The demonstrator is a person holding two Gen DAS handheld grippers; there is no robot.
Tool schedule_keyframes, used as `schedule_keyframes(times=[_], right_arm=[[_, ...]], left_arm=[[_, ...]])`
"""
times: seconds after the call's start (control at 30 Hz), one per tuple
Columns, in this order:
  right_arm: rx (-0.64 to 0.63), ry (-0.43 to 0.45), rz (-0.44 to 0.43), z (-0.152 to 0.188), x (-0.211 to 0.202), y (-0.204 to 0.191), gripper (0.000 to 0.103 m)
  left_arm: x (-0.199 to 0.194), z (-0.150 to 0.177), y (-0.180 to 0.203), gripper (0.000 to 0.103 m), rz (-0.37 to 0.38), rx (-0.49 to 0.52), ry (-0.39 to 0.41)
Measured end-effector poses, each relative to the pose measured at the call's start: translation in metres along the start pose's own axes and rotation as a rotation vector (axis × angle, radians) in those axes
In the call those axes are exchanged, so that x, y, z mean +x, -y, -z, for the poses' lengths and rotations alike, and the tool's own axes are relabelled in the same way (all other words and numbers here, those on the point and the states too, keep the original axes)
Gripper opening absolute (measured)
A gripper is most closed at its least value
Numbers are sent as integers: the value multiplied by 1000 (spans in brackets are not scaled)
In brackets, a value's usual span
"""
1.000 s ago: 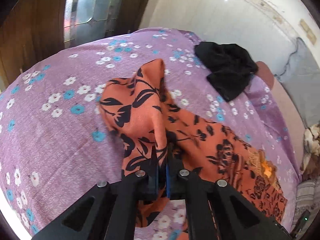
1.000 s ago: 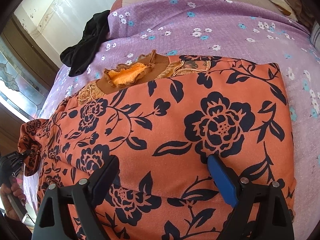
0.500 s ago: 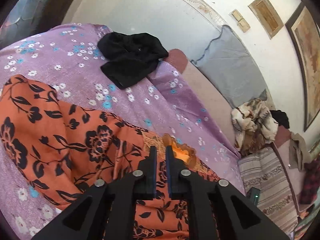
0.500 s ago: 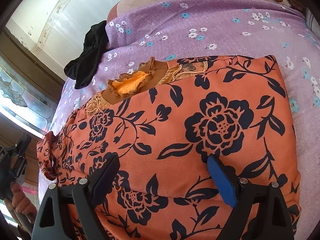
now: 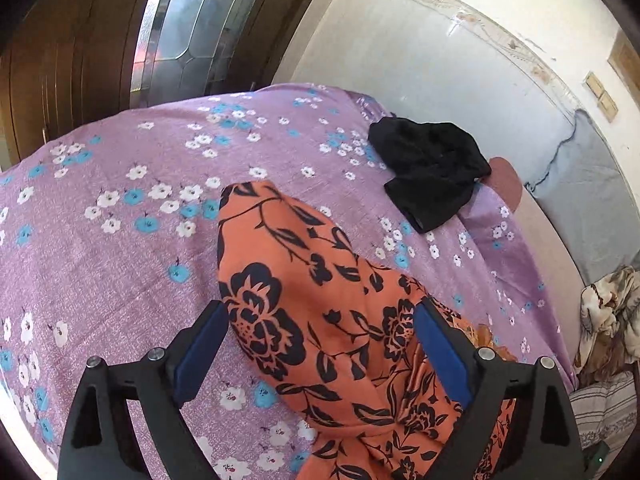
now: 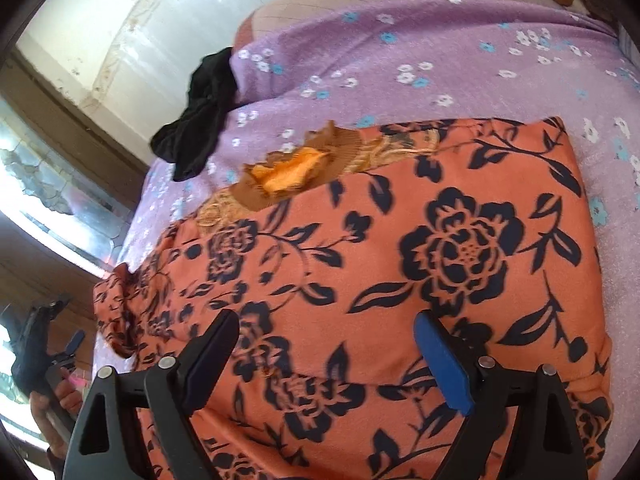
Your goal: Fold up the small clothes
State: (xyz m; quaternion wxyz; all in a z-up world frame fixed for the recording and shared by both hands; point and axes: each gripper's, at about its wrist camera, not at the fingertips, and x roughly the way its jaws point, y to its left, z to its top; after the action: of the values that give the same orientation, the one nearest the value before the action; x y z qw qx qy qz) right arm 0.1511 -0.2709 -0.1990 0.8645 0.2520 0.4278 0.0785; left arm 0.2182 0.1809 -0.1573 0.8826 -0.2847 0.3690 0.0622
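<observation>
Left wrist view showed the left gripper (image 5: pixel 320 344) with its blue-padded fingers (image 5: pixel 202 346) spread wide and holding nothing, poised above the loose end of an orange floral garment (image 5: pixel 304 312) that lay on a purple flowered bedsheet (image 5: pixel 120 240). That end ran out from the garment's body as a rounded flap, flat on the sheet and touching neither finger. Beyond the garment, toward the white wall (image 5: pixel 420 64), a crumpled black garment (image 5: pixel 432 172) sat well apart from it, unfolded.

From the right wrist view, the right gripper (image 6: pixel 326 354) likewise stood parted and empty, hovering over the broad middle of the orange floral garment (image 6: pixel 400 260). The garment's far edge showed its embroidered neckline (image 6: pixel 296 176); the edge away from the black garment (image 6: pixel 200 116) looked straight and tucked, while the near side by the black garment was bunched and wrinkled. The left gripper (image 6: pixel 60 344) appeared just beside that bunched end, held in a hand.

Judging by the shape, folding had begun but was unfinished: the loose end needed bringing in and at least one more fold seemed due, and the black garment remained to do.
</observation>
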Motion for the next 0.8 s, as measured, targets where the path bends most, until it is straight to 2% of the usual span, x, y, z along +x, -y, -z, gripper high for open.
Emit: schedule_keyframes(times=[0.07, 0.13, 0.2, 0.3, 0.4, 0.43, 0.53, 0.63, 0.77, 0.8], right_arm=[[-67, 29, -95, 6, -8, -32, 91], [-62, 9, -229, 12, -3, -61, 89], [-16, -56, -352, 18, 16, -88, 83], [100, -152, -511, 31, 56, -123, 78], [231, -256, -620, 46, 97, -151, 75], [258, -272, -632, 51, 107, -159, 74], [307, -265, -597, 59, 130, -175, 74], [361, -250, -548, 60, 151, -181, 74], [368, -257, -506, 58, 174, -193, 73], [347, -257, -489, 58, 178, -200, 64]], left_arm=[[5, -1, -10, 93, 24, -63, -22], [7, -3, -17, 93, 47, -115, -29], [9, -6, -23, 93, 34, -129, -23], [17, -9, -32, 93, -8, -124, -61], [22, -10, -47, 93, -13, -187, -104], [22, -11, -51, 93, -6, -204, -108], [22, -13, -52, 93, -30, -195, -106], [28, -14, -51, 93, -41, -180, -142], [29, -17, -61, 93, -27, -250, -155], [28, -18, -64, 93, -29, -258, -151]])
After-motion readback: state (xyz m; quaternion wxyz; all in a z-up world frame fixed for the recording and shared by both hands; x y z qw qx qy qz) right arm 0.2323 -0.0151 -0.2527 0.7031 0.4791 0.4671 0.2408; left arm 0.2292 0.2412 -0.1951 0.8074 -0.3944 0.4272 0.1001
